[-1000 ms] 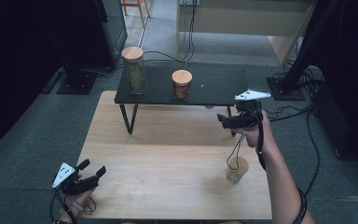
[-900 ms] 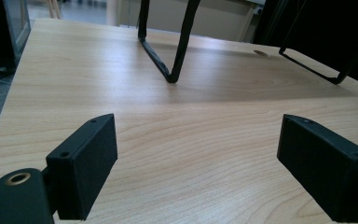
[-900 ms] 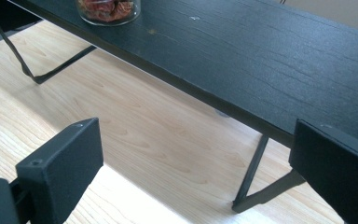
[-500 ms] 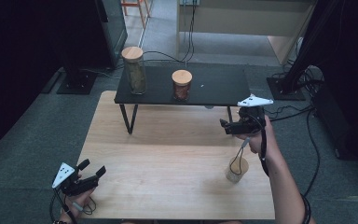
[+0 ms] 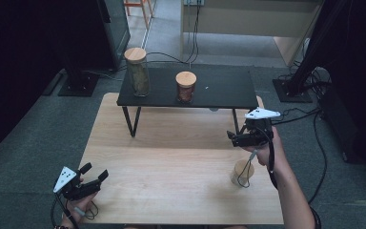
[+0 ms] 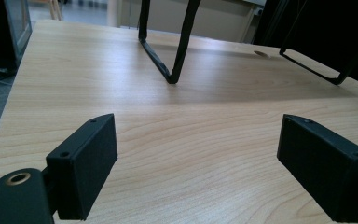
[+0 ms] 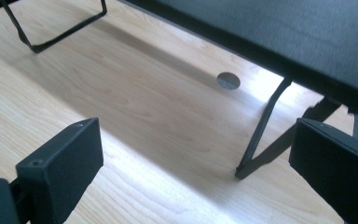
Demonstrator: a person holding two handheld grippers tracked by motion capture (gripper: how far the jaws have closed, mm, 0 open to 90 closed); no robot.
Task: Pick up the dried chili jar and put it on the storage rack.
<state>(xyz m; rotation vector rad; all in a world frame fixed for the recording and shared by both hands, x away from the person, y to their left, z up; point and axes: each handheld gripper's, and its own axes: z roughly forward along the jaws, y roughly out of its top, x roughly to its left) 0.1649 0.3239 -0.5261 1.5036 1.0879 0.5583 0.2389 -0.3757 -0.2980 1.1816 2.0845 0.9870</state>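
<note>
High view: your right claw hangs open and empty; the lidded cup stands on the tabletop just below and behind it, untouched. Judged step: approach; next, lower onto the cup. Your left claw rests open, empty, well apart.
Left gripper view: bare wood ahead, the shelf leg beyond the jaws.
Right gripper view: the black shelf overhangs close ahead; keep below its edge
</note>
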